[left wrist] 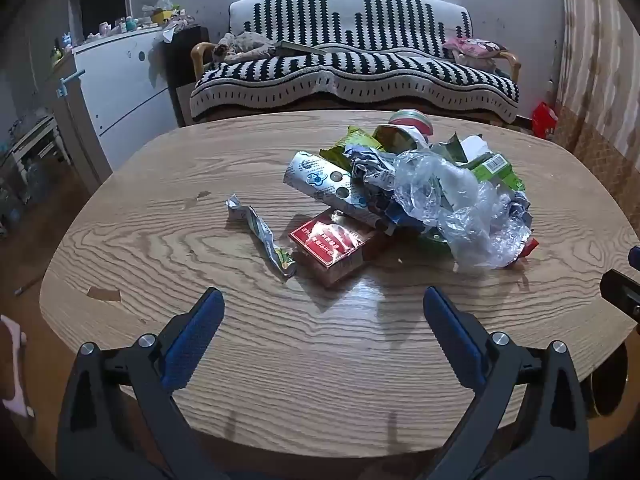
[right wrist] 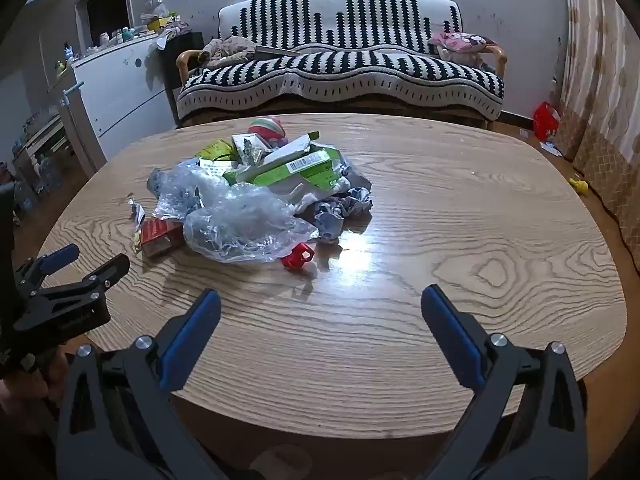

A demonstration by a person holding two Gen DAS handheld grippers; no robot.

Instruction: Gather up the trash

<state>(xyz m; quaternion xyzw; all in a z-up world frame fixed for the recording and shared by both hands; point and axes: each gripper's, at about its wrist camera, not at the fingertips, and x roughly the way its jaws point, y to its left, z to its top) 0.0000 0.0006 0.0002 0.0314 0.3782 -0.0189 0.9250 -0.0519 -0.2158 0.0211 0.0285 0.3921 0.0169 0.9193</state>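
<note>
Wood grain fills most of what I see: a rounded oak-look surface [left wrist: 140,240] with a heap of trash [left wrist: 420,192] piled toward its far side. My left claw [left wrist: 323,300] is spread wide, blue pads well apart, nothing between them, hovering over the near edge and tilted down at the pile. My right claw [right wrist: 320,298] is spread just as wide and empty, over bare wood to the right of the heap.

From the left view, a red carton [left wrist: 332,246] lies nearest me, with a twisted foil wrapper [left wrist: 260,232] just beside it on its left. A printed silver tube [left wrist: 320,180] leans across behind the carton. Crumpled clear plastic [left wrist: 460,208] covers the right of the pile, touching a green box [left wrist: 496,168] with a barcode.

From the right view, a small red piece [right wrist: 297,257] sits at the front edge of the plastic, and a striped ball [right wrist: 267,127] rests at the back. Beyond the surface stands a sofa [right wrist: 340,64] under a black-and-white throw.
</note>
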